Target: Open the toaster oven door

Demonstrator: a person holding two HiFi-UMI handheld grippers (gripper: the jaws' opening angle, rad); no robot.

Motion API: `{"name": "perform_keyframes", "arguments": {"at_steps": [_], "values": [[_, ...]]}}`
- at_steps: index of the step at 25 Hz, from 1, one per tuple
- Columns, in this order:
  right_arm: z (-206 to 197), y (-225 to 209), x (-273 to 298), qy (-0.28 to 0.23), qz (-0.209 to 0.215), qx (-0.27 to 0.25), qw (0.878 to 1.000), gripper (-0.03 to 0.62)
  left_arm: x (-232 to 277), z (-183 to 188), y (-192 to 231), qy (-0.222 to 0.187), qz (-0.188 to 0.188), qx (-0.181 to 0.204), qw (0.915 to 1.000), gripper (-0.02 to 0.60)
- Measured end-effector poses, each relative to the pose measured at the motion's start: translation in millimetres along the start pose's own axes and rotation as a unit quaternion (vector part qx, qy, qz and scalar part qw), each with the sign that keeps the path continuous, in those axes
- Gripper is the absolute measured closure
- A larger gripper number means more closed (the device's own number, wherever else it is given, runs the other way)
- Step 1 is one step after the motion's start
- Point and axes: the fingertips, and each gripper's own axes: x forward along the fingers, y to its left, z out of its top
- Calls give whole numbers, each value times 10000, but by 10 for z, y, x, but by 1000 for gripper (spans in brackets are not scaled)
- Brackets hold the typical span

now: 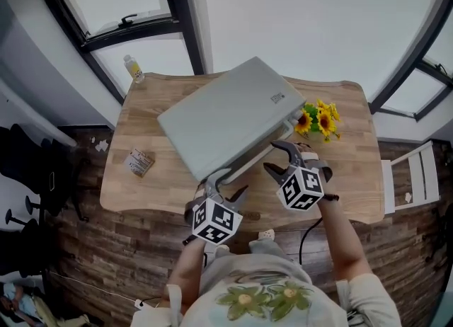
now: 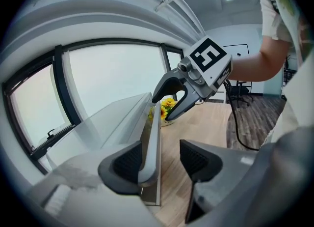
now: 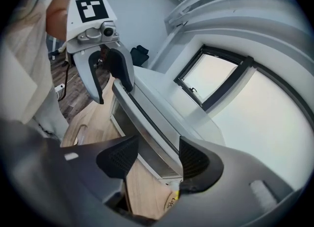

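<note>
Astride oven handle (image 2: 150, 140), left claw (image 2: 162, 162), right claw (image 3: 152, 155)

Print seemingly "Life" on a small object (image 3: 172, 202) beside the toaster oven (image 3: 159, 91), oven-top label (image 1: 276, 97) illegible

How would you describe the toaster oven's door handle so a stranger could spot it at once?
On the wooden table sits a big pale grey toaster oven. Along the top of its front face runs the handle: a long, slim, pale bar standing clear of the face, unlike the flat panels around it.
</note>
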Motion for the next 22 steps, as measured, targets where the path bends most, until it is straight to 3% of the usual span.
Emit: {"name": "perform_keyframes", "arguments": {"at_steps": [4,8,13,22], "values": [[-30,-10,80,65,190,-148,9997,339,6,-11,48,57,124,-103,9999,362],[-78,20,142,134,324,-234,9991,350,21,-45,60,221,258,88,9994,372],[-92,4,121,10,207,-64,9998,398,-4,-46,103,292,379,91,9988,474],[-162,67,37,-54,65,66,9999,399,-10,-46,-41,275,311,199,9989,486]]}}
